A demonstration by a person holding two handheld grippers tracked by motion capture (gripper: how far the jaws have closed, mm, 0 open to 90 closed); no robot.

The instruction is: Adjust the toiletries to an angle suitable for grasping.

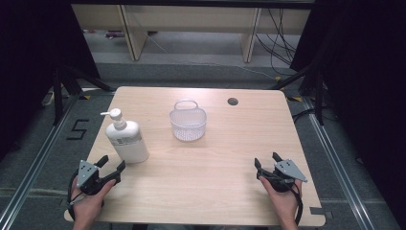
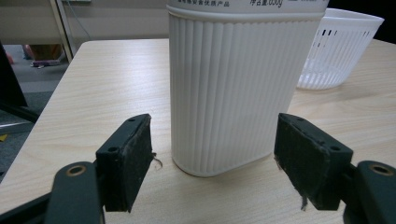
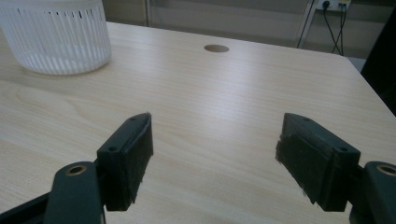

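Note:
A white ribbed pump bottle [image 1: 126, 137] stands upright on the left part of the wooden table [image 1: 206, 187]. My left gripper [image 1: 111, 163] rests at the near left corner, open, its jaws pointing at the bottle just ahead. In the left gripper view the bottle [image 2: 236, 88] stands right in front of the open left gripper [image 2: 217, 156], close to it but untouched. A white slotted basket [image 1: 187, 120] with a handle sits mid-table, empty. My right gripper [image 1: 267, 160] lies at the near right, open and holding nothing; its view shows the right gripper [image 3: 215, 156] over bare wood.
A round cable hole [image 1: 232, 101] is in the table's far right part. The basket [image 3: 56, 35] shows at the upper left of the right gripper view, and the basket [image 2: 338, 49] behind the bottle in the left one. Black stands and cables lie on the floor around the table.

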